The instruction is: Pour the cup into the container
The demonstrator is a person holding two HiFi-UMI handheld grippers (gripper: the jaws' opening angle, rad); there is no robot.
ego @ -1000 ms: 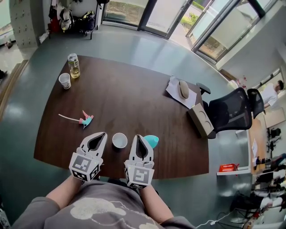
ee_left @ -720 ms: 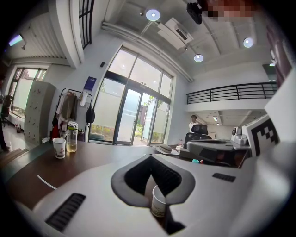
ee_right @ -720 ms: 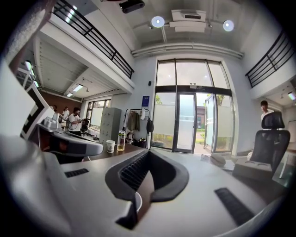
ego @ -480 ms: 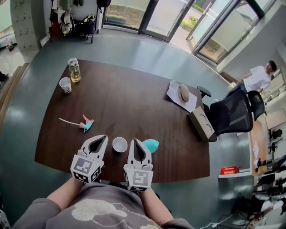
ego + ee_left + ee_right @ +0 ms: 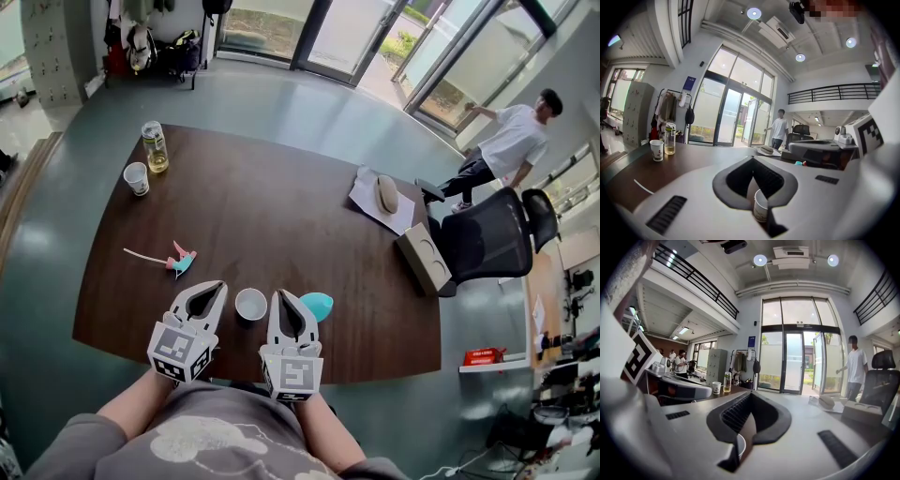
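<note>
Brown worktop (image 5: 281,206). Left hand-held gripper (image 5: 216,287) and right hand-held gripper (image 5: 280,296) at its 6 o'clock edge, jaws of both closed together, gripping nothing. Bottle (image 5: 155,142) at 10 o'clock corner. Teal container (image 5: 321,302) just beside right hand-held gripper, at its 3 o'clock. White cup (image 5: 250,304) upright between the two. Second paper cup (image 5: 137,174) by bottle, at its 7 o'clock.

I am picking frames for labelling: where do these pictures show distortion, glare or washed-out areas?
Head view: strong fisheye, the table edge bows; daylight sheen on the floor. Left gripper view: black round vignette, ceiling lamps flare. Right gripper view: same vignette, glass doors nearly washed out.
</note>
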